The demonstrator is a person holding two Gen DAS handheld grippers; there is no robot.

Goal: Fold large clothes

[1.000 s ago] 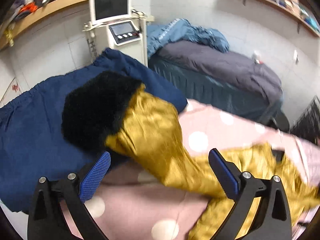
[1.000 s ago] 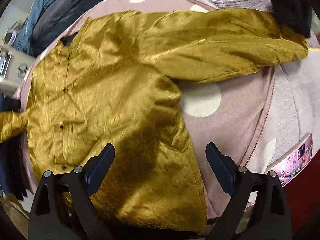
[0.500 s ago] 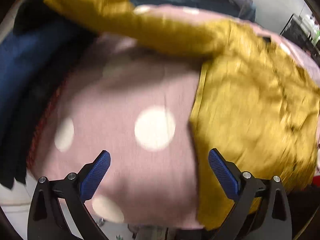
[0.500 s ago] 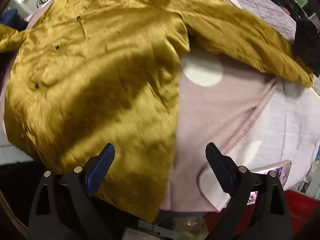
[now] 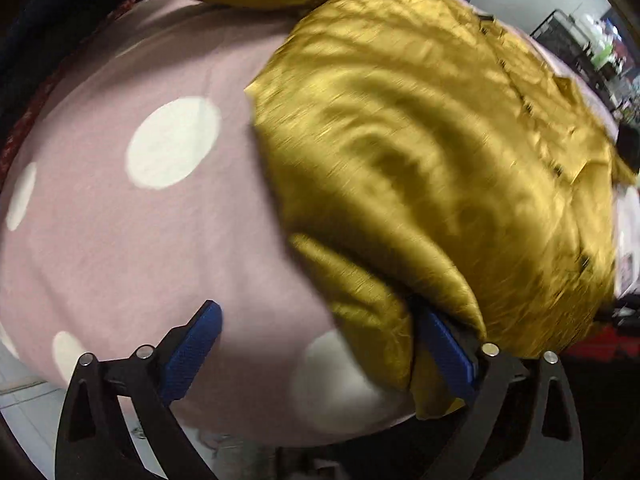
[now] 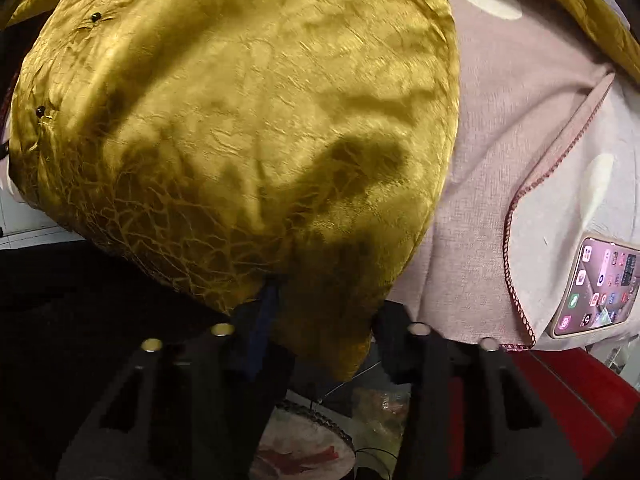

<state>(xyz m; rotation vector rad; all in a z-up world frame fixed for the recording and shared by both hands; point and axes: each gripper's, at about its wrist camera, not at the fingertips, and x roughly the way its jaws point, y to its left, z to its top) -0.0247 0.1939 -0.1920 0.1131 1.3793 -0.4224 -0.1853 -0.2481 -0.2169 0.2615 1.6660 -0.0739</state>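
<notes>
A shiny golden-yellow shirt [image 5: 420, 140] with small dark buttons lies spread on a pink blanket with white dots [image 5: 120, 220]. My left gripper [image 5: 320, 344] is open at the shirt's bottom hem; a fold of the hem drapes over its right finger [image 5: 448, 352]. In the right wrist view the shirt [image 6: 248, 120] fills the frame. My right gripper [image 6: 320, 320] is partly closed around the other bottom corner of the hem, and the cloth hangs between the fingers and hides the pads.
A phone [image 6: 596, 292] with a lit screen lies on the grey sheet [image 6: 560, 208] at the right. A red-stitched blanket edge [image 6: 516, 240] runs beside it. Dark clothing [image 5: 36, 32] lies at the far left. Floor and clutter show below the bed edge.
Both grippers have moved down and in to the shirt's bottom hem. The right gripper's fingers have narrowed around the corner; the left has slid its right finger under the hem.
</notes>
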